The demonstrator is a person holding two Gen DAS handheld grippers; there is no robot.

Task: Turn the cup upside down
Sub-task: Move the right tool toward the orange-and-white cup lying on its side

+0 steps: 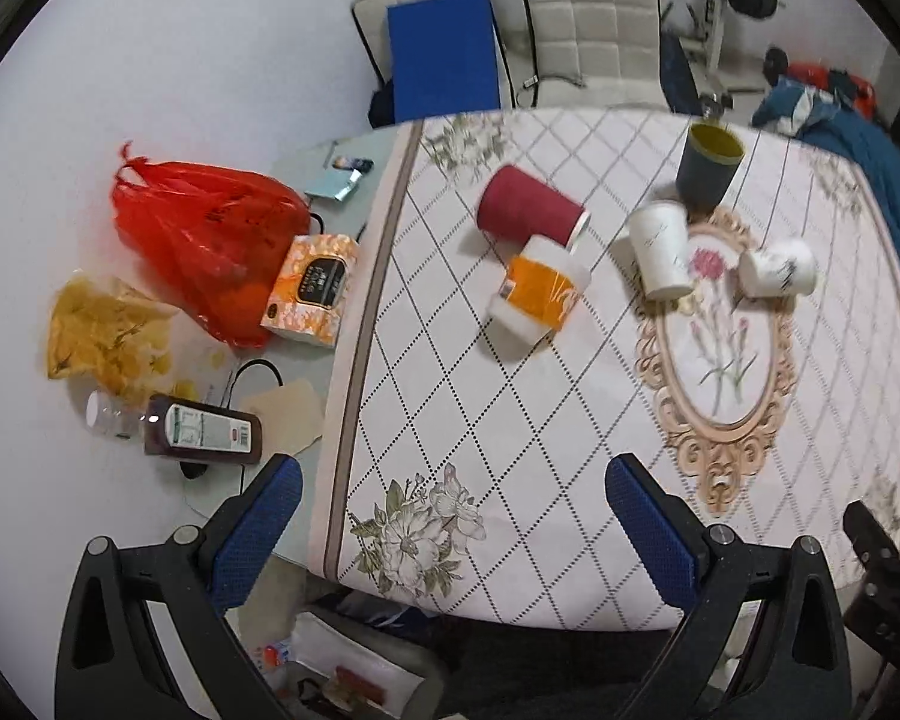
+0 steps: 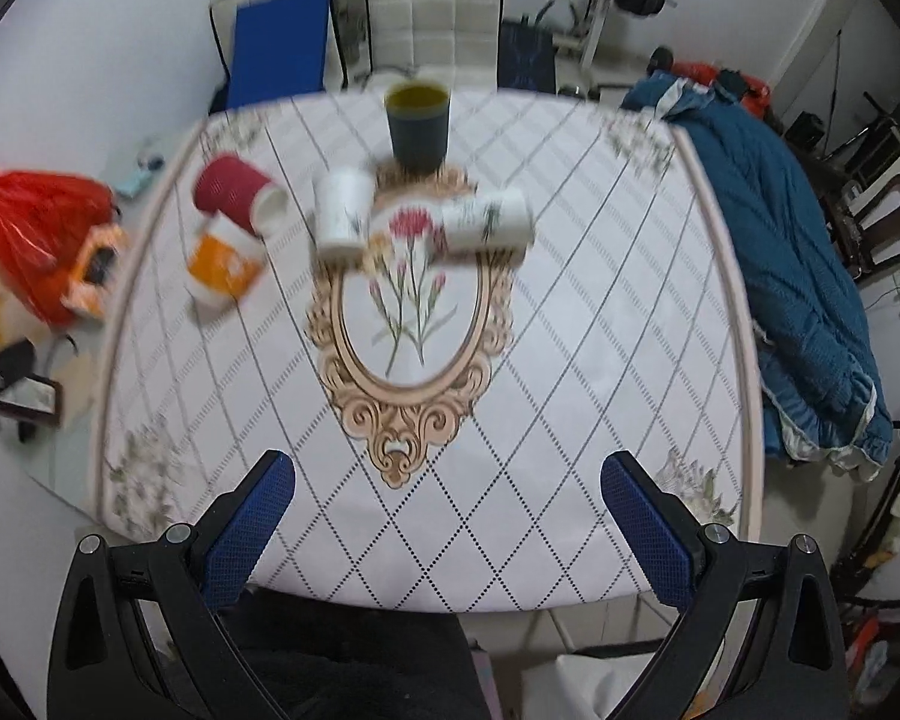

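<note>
Several cups sit on the patterned tablecloth (image 1: 510,450). A dark grey cup (image 1: 707,163) (image 2: 418,125) with a yellow inside stands upright at the far side. A red cup (image 1: 528,205) (image 2: 237,193) lies on its side. An orange-and-white cup (image 1: 537,288) (image 2: 222,267) lies beside it. A white cup (image 1: 661,250) (image 2: 342,214) stands mouth down. A white flowered cup (image 1: 779,269) (image 2: 487,221) lies on its side. My left gripper (image 1: 453,531) is open and empty above the near table edge. My right gripper (image 2: 447,525) is open and empty, also near the front edge.
Left of the cloth lie a red plastic bag (image 1: 201,228), an orange tissue box (image 1: 312,288), a yellow bag (image 1: 105,330) and a dark bottle (image 1: 201,429). A white chair (image 2: 432,18) stands behind the table. A blue blanket (image 2: 798,264) hangs on the right.
</note>
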